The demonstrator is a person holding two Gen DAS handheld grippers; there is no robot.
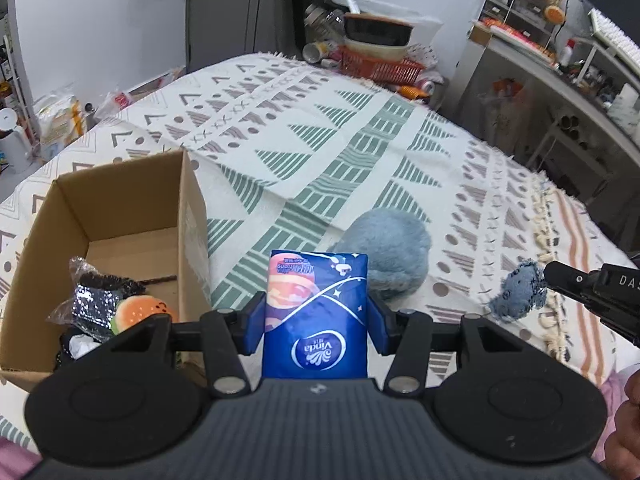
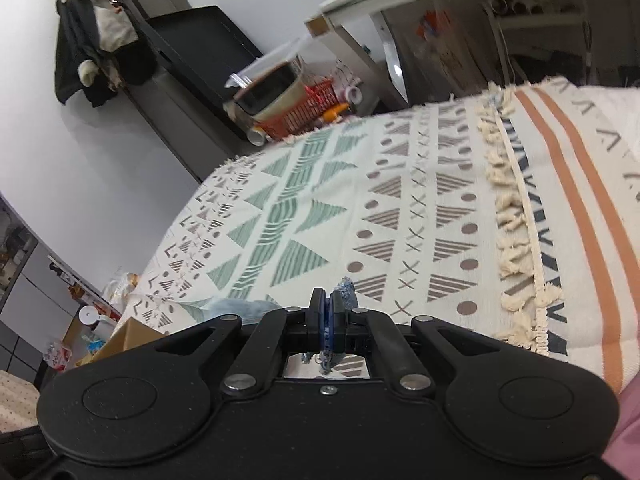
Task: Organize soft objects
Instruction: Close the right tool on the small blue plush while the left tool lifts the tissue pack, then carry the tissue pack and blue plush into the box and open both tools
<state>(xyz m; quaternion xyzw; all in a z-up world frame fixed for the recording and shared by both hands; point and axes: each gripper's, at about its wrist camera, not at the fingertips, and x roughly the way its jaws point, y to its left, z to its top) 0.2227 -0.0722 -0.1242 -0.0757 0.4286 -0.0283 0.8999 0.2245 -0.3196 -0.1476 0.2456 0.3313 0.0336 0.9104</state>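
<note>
Above bed: left claw [image 1: 316, 320] grips one tissue pack [image 1: 315, 316]; right claw [image 2: 328, 320] pinches one denim scrap [image 2: 347, 289].

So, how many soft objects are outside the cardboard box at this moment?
3. The tissue pack sits in the left gripper; the denim scrap in the right gripper; the blue fluffy ball lies on the blanket. Others may be hidden.

Black grippers [image 1: 316, 320] – blue pads, silver screws, maybe pinkish sleeve.
</note>
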